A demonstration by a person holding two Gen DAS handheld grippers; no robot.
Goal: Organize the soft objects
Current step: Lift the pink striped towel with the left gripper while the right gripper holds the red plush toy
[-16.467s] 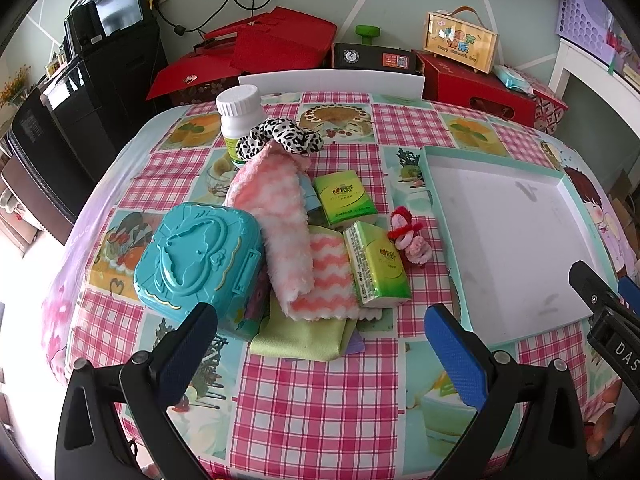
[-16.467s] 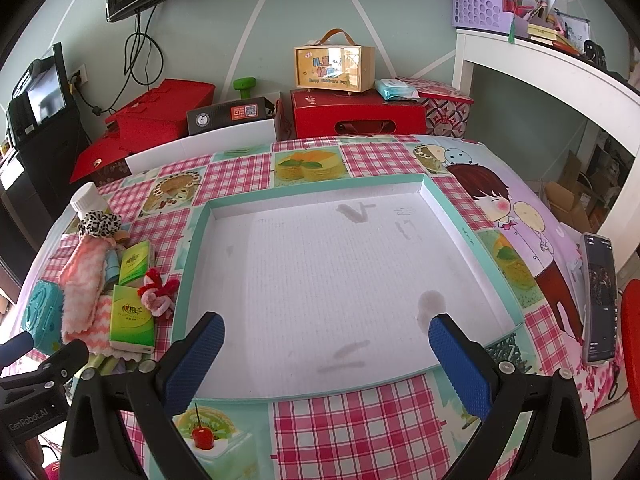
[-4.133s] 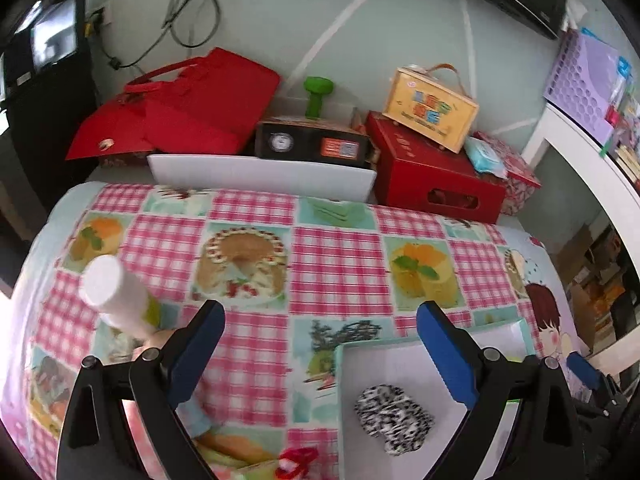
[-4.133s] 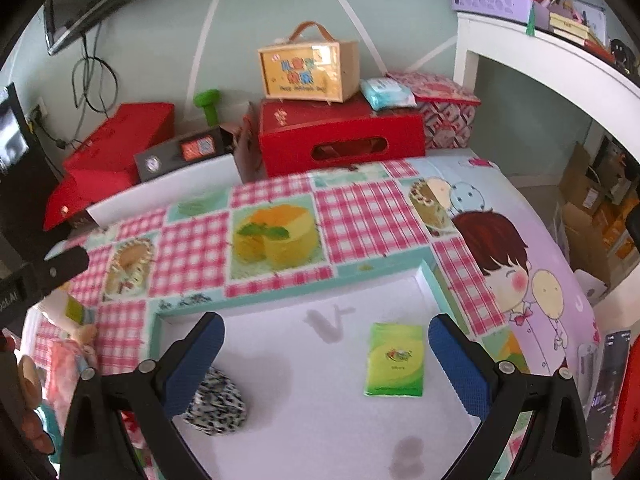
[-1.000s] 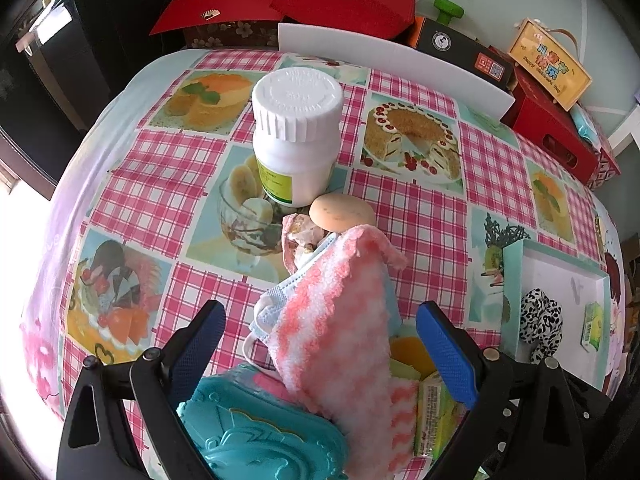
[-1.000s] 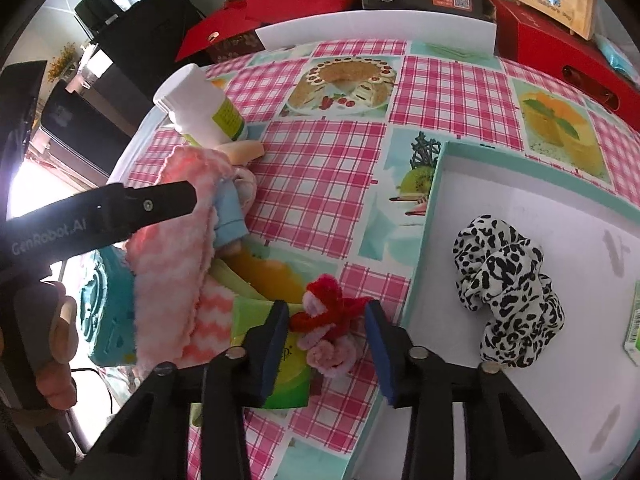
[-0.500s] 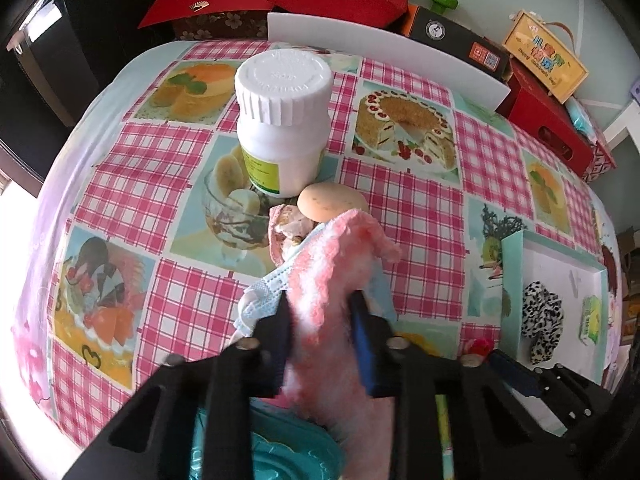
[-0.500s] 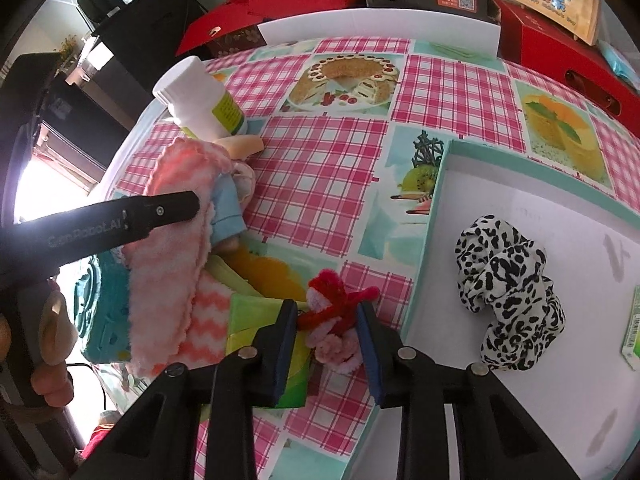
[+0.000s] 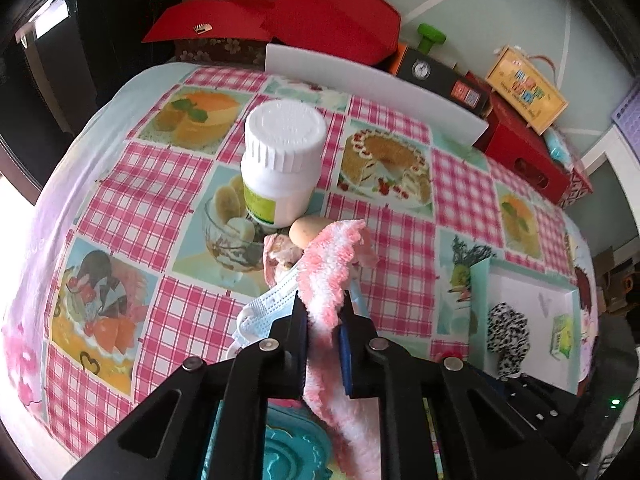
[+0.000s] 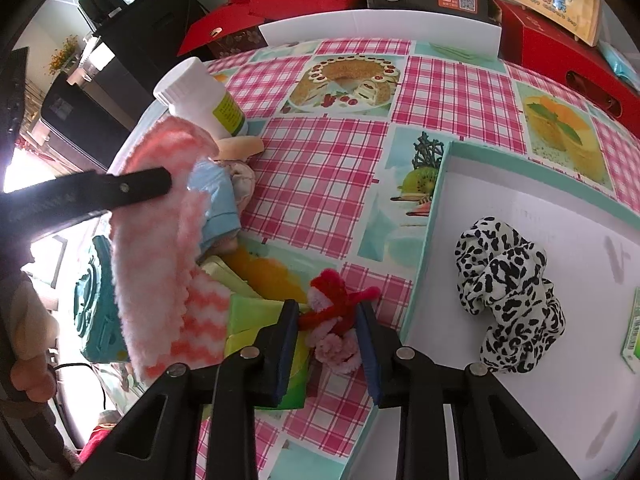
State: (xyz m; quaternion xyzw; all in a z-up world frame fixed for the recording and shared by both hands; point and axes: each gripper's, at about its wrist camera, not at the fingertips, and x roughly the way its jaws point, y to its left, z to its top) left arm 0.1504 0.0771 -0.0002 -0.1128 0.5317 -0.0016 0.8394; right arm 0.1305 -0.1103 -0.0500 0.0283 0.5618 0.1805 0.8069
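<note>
My left gripper [image 9: 323, 312] is shut on a fluffy pink and white cloth [image 9: 330, 272] and holds its end up; the cloth [image 10: 154, 240] hangs down over the pile in the right wrist view. My right gripper [image 10: 326, 320] is shut on a red and pink plush toy [image 10: 334, 328] beside a green tissue pack [image 10: 256, 316]. A white tray with a teal rim [image 10: 434, 208] holds a leopard-print scrunchie [image 10: 508, 292] and another green tissue pack [image 10: 632, 328]. A blue face mask [image 9: 260, 312] lies under the cloth.
A white pill bottle [image 9: 284, 160] stands just behind the cloth, with a beige soft object [image 9: 306, 230] at its foot. A teal plastic case [image 10: 96, 304] lies left of the pile. Red boxes [image 9: 304, 16] and a white board [image 9: 372, 84] line the table's far edge.
My left gripper has closed on the pink cloth and lifted its end. My right gripper has closed on the red and pink plush toy.
</note>
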